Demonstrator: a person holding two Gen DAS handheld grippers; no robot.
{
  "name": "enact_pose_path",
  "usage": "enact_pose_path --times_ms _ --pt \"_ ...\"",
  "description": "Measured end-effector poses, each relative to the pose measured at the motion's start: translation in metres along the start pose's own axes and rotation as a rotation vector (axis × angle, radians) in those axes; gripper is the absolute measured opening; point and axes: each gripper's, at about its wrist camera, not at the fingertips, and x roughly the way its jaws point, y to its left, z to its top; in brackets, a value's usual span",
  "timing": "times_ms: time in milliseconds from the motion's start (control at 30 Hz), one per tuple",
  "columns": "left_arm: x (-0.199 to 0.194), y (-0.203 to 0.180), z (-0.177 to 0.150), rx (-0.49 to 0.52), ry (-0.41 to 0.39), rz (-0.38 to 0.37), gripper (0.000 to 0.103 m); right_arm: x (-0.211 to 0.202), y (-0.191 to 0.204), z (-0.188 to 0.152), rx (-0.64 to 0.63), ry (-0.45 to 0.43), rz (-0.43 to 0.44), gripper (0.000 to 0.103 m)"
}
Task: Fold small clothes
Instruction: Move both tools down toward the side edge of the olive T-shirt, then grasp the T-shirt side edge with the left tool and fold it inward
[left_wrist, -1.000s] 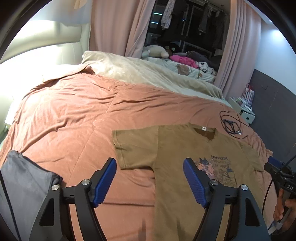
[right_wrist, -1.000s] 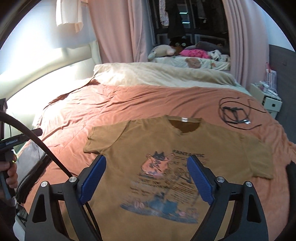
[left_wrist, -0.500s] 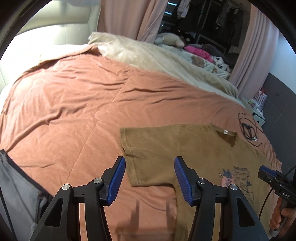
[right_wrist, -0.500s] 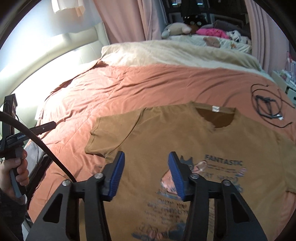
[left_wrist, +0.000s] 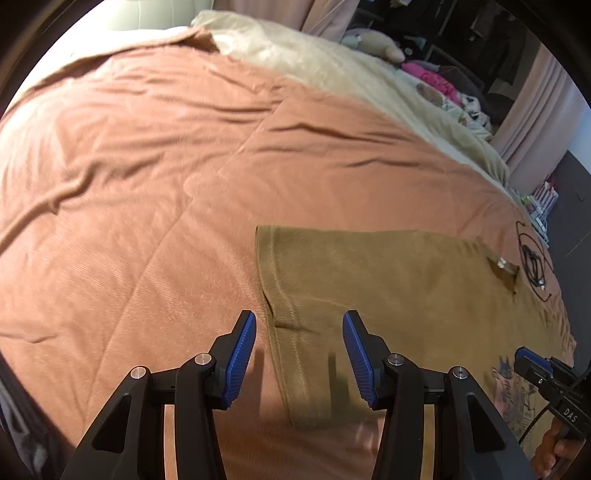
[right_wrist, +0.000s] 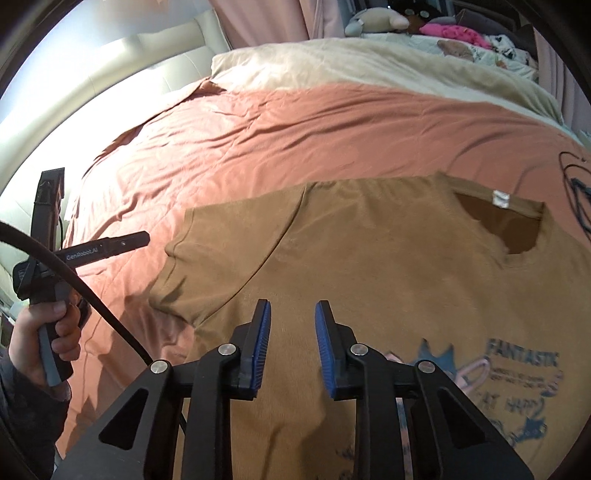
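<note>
T-shirt: the brown t-shirt (right_wrist: 388, 258) lies flat, print up, on the orange bedspread (left_wrist: 147, 166), filling the lower right of both views; its hem is cut off by the frame edges.
Print: blurred, only "FANTASTIC" is legible.
Left gripper: the left gripper (left_wrist: 299, 354) has its blue fingers spread, straddling the sleeve edge, nothing pinched; contact with the cloth is unclear.
Right gripper: the right gripper (right_wrist: 291, 347) has a narrow gap, above the shirt's chest, holding nothing.
Cable: the black cable (left_wrist: 532, 258) lies coiled at the right edge, partly cropped.

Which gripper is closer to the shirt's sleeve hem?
Left. The left gripper straddles the sleeve hem; the right gripper sits inward over the shirt body.
</note>
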Motion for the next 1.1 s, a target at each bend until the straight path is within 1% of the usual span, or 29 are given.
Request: enact_pose_path --times_ms 133,233,267,300,367,400,467,500,567,633,700,800,833,867,900,1033,1100 --pt "0.021 0.007 0.0 -0.016 0.027 0.002 0.047 0.025 -0.002 0.007 0.015 0.012 0.011 0.019" --pt "0.036 0.01 -0.003 -0.02 0.061 0.03 0.045 0.044 -0.005 0.009 0.044 0.03 0.033 0.013" --pt "0.041 0.011 -0.004 -0.028 0.07 0.022 0.044 0.049 -0.006 0.01 0.049 0.034 0.036 0.011" --pt "0.045 0.012 -0.005 -0.036 0.075 0.014 0.042 0.053 -0.006 0.01 0.052 0.036 0.036 0.009" --pt "0.048 0.013 -0.006 -0.04 0.077 0.02 0.031 0.062 -0.006 0.01 0.057 0.044 0.037 0.009" --pt "0.048 0.012 -0.006 -0.039 0.078 0.026 0.019 0.064 -0.005 0.011 0.063 0.046 0.04 0.008" --pt "0.047 0.009 -0.005 -0.05 0.084 0.024 0.013 0.068 -0.006 0.01 0.083 0.053 0.052 0.008" --pt "0.043 0.007 -0.002 -0.047 0.077 0.027 0.008 0.064 -0.007 0.005 0.092 0.054 0.059 0.008" --pt "0.035 0.002 0.003 -0.036 0.06 0.017 0.006 0.066 -0.005 0.005 0.107 0.059 0.079 0.008" --pt "0.028 -0.004 0.007 -0.022 0.055 0.001 0.006 0.069 -0.006 0.006 0.133 0.068 0.123 0.008" --pt "0.023 -0.011 0.01 0.0 0.05 0.002 0.006 0.073 -0.002 0.007 0.153 0.075 0.161 0.008" --pt "0.014 -0.024 0.014 0.028 0.042 -0.01 0.005 0.079 -0.001 0.01 0.165 0.08 0.19 0.008" --pt "0.013 -0.027 0.015 0.036 0.039 -0.011 0.005 0.084 0.0 0.011 0.173 0.084 0.207 0.008" --pt "0.012 -0.031 0.017 0.045 0.035 -0.012 0.005 0.088 0.001 0.011 0.177 0.09 0.221 0.004" --pt "0.008 -0.034 0.017 0.054 0.031 -0.016 0.005 0.092 0.002 0.012 0.181 0.096 0.235 0.003" --pt "-0.003 -0.05 0.021 0.093 0.018 -0.032 0.005 0.113 0.003 0.01 0.199 0.128 0.278 0.002" --pt "-0.008 -0.057 0.023 0.11 0.014 -0.04 0.005 0.125 0.004 0.006 0.21 0.145 0.286 0.002"
